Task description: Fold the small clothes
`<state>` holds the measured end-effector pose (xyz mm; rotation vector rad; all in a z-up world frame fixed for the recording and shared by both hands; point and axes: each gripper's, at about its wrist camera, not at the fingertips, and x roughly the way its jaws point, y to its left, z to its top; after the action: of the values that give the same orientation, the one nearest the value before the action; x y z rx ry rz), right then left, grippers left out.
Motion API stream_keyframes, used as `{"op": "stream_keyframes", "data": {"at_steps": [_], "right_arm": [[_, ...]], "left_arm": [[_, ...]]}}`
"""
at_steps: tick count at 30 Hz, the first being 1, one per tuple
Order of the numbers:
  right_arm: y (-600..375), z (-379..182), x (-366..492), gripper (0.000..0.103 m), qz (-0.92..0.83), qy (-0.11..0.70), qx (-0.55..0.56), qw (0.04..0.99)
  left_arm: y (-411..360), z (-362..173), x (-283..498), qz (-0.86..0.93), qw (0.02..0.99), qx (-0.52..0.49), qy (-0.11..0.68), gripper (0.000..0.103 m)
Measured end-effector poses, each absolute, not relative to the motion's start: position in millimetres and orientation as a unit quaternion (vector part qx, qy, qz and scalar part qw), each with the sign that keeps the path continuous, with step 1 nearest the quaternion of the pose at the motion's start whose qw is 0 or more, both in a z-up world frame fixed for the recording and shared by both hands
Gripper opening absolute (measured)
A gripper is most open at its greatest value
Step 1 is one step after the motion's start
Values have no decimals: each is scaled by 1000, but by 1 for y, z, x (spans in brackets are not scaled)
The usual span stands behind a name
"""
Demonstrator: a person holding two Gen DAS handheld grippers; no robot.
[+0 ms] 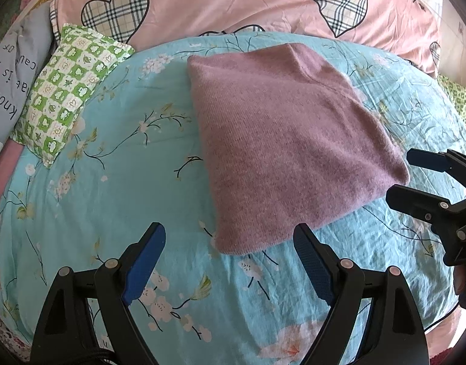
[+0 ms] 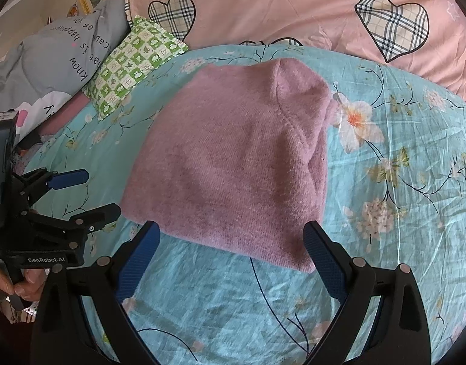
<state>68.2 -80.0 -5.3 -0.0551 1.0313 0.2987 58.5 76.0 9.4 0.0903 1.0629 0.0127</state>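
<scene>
A mauve-pink knit garment lies on a turquoise sheet printed with white and peach blossoms on dark stems; at the sheet's far edge, a pink quilt bears plaid hearts, and near its far-left corner sits a green-and-white checked pillow

This is somebody's bedroom in a home: everything lies on a bed spread with a turquoise cotton sheet printed with pale blossoms and dark twigs. Across the far side runs a pink quilt with plaid heart patches, and beside it sit a small green-and-white checked pillow and a rumpled grey cushion with black lettering. A folded mauve knitted garment rests in the middle of the sheet.
</scene>
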Motion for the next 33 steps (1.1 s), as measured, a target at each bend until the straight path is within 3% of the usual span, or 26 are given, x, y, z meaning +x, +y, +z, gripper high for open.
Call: {"op": "stream_keyframes", "data": {"at_steps": [33], "right_arm": [[-89,-9,79,95,143,493,-16,858]], "left_arm": [[77,10,71,8,862,39,506,87]]}}
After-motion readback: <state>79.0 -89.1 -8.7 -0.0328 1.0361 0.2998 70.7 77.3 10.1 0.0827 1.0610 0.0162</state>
